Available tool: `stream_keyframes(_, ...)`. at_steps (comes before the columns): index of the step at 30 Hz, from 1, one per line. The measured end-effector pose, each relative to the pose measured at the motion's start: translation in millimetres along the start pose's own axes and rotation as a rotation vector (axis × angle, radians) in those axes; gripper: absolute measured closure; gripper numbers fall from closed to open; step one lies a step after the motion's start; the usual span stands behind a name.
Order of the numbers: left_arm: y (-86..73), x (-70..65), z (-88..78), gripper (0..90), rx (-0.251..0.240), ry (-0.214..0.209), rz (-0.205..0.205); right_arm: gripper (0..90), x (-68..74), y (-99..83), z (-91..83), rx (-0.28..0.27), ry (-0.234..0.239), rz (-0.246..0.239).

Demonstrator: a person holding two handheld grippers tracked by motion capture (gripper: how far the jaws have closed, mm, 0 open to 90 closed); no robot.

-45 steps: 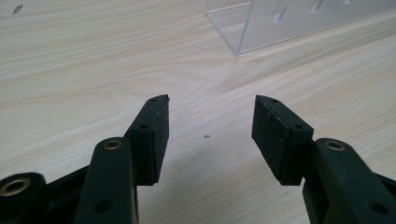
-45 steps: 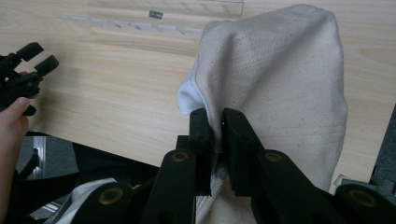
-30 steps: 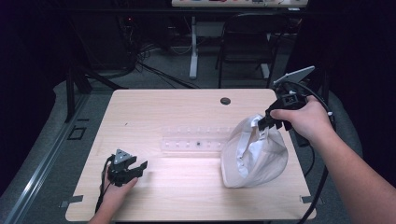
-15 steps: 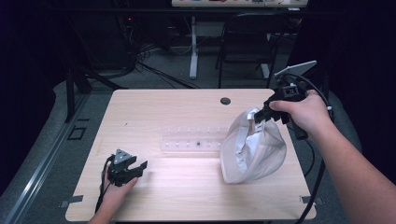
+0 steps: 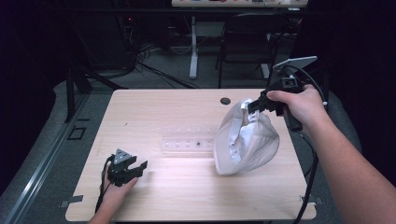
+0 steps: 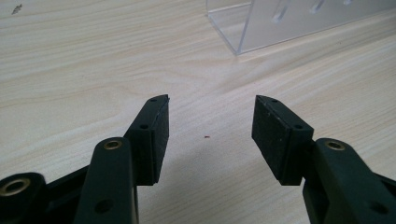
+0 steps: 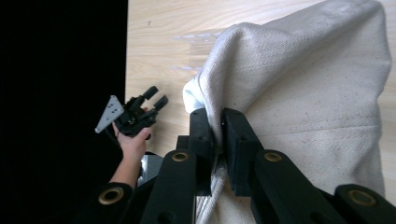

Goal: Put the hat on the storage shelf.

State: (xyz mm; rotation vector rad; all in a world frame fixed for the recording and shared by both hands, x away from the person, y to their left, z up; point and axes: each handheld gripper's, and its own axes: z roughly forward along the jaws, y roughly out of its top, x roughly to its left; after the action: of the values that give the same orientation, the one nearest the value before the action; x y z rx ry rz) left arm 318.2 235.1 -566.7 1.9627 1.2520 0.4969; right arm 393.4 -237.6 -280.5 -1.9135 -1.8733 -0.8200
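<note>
right gripper [image 5: 256,105] pinching rim of canvas bag [image 5: 246,142] lifted over table [image 5: 187,196], left gripper [image 5: 137,167] spread, resting near clear rack [image 5: 187,142]

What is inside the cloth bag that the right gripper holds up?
The cloth bag hangs from the right gripper, pinched at its rim. Its mouth faces the left side in the high view, showing pale lining; any contents are hidden by the fabric.

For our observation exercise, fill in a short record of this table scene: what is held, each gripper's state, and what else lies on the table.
Held item: off-white canvas drawstring bag, pinched at its rim
Right gripper: jaws shut on the bag's fabric
Left gripper: jaws open, nothing between them, low over the table
Surface: light wooden table
Also there: clear acrylic rack, beside the bag
</note>
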Motion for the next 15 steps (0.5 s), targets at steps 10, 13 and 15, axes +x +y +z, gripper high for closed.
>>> stream_keyframes(10, 0.1, -0.5, 0.0, 46.3, -0.002, 0.001, -0.003, 82.8, 10.9, 11.4, 2.7, -0.025, 0.044, -0.002)
stream_keyframes(13, 0.1, -0.2, 0.0, 46.3, -0.003, 0.001, -0.004, 82.7, 14.1, 16.9, 4.2, -0.041, 0.061, -0.006)
stream_keyframes(15, 0.1, 0.1, 0.2, 46.3, -0.003, 0.000, -0.003, 82.7, 14.8, 18.0, 4.4, -0.046, 0.064, -0.006)
